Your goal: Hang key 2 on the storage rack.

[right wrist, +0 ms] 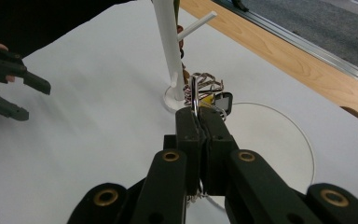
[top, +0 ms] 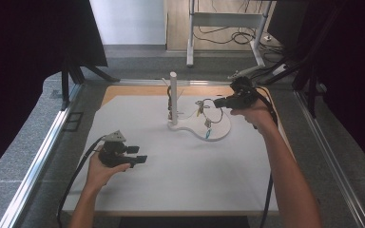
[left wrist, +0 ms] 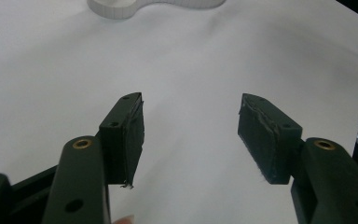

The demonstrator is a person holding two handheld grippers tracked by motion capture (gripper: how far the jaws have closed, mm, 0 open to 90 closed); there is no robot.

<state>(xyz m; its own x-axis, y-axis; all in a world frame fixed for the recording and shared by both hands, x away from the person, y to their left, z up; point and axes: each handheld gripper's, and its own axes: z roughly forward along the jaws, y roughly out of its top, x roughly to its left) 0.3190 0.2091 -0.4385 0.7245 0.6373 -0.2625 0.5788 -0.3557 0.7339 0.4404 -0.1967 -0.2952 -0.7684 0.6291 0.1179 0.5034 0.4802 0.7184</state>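
A white stand has a tall post (top: 173, 97) with thin side pegs (right wrist: 196, 24) on a flat curved base (top: 218, 134). My right gripper (top: 221, 101) is held above the base, just right of the post, and is shut on a metal key ring (right wrist: 194, 100). Keys and small tags (right wrist: 212, 93) dangle from that ring, also seen hanging below the jaws (top: 205, 116). My left gripper (top: 140, 154) rests low over the white board at the front left, and its jaws (left wrist: 191, 107) stand open with nothing between them. It appears too in the right gripper view (right wrist: 28, 100).
A dark beaded item (right wrist: 182, 51) hangs against the post. The white board (top: 180, 175) lies on a wooden tabletop (top: 123, 92) framed by metal rails (top: 38, 161). The stand's base edge (left wrist: 121, 8) shows ahead of the left gripper. Table legs and cables lie beyond.
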